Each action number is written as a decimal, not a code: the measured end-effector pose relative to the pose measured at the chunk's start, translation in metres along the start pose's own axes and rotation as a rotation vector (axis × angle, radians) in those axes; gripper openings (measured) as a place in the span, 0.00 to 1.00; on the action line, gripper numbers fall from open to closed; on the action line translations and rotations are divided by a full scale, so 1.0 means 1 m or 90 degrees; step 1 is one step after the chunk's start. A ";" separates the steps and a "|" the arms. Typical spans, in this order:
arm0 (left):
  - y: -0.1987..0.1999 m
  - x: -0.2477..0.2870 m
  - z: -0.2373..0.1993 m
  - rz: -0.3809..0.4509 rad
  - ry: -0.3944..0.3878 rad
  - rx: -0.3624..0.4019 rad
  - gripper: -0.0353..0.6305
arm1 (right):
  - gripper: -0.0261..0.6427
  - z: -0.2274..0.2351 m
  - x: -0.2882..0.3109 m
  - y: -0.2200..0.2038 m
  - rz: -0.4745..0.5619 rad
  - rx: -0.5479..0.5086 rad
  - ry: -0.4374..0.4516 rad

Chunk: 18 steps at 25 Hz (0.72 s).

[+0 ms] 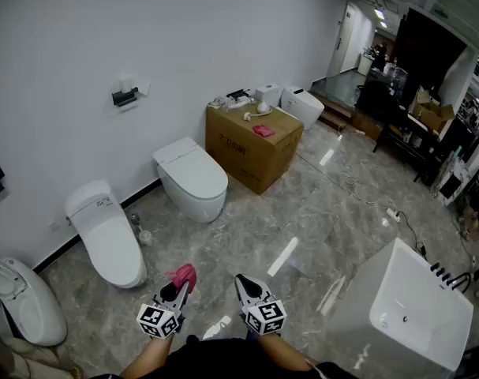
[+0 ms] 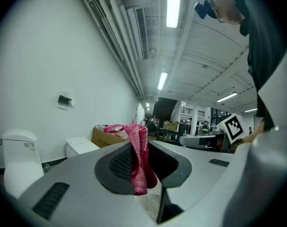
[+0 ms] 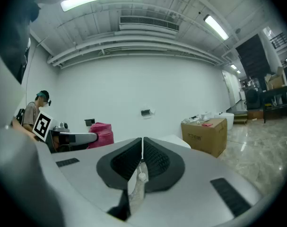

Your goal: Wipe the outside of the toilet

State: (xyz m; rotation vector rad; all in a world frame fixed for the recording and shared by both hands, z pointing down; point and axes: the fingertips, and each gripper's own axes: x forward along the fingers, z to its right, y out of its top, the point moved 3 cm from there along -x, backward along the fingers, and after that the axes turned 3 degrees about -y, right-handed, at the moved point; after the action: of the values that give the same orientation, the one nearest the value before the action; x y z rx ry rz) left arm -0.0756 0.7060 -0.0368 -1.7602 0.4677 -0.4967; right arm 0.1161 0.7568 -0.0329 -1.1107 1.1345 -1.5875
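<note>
Several white toilets stand along the wall: one (image 1: pixel 193 178) beside the box, one (image 1: pixel 106 234) further left and another (image 1: pixel 22 302) at the far left. Both grippers are held low in front of me, well short of them. My left gripper (image 1: pixel 181 289) is shut on a pink cloth (image 1: pixel 184 275), which hangs bunched between its jaws (image 2: pixel 139 160). My right gripper (image 1: pixel 244 283) is shut with nothing in it; in its own view the pads (image 3: pixel 155 157) meet in a thin line. The left gripper view shows a toilet (image 2: pixel 19 160) at its left edge.
A cardboard box (image 1: pixel 253 144) with small items on top stands right of the middle toilet, with another toilet (image 1: pixel 304 105) behind it. A white tub (image 1: pixel 409 310) sits at the lower right. A small bottle (image 1: pixel 144 236) lies by the wall. Cables run over the marble floor (image 1: pixel 302 212).
</note>
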 end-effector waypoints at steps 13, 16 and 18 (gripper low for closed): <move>0.010 0.041 0.028 0.018 -0.017 -0.008 0.19 | 0.10 0.038 -0.023 0.019 0.053 0.001 0.013; 0.011 0.048 0.035 0.024 -0.017 -0.015 0.19 | 0.10 0.045 -0.028 0.024 0.065 -0.003 0.022; 0.011 0.051 0.040 0.023 -0.015 -0.009 0.19 | 0.10 0.049 -0.030 0.023 0.064 -0.007 0.035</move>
State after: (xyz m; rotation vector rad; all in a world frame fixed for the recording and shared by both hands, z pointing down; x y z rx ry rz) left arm -0.0115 0.7077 -0.0521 -1.7664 0.4862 -0.4470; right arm 0.1741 0.7714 -0.0516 -1.0062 1.2174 -1.5439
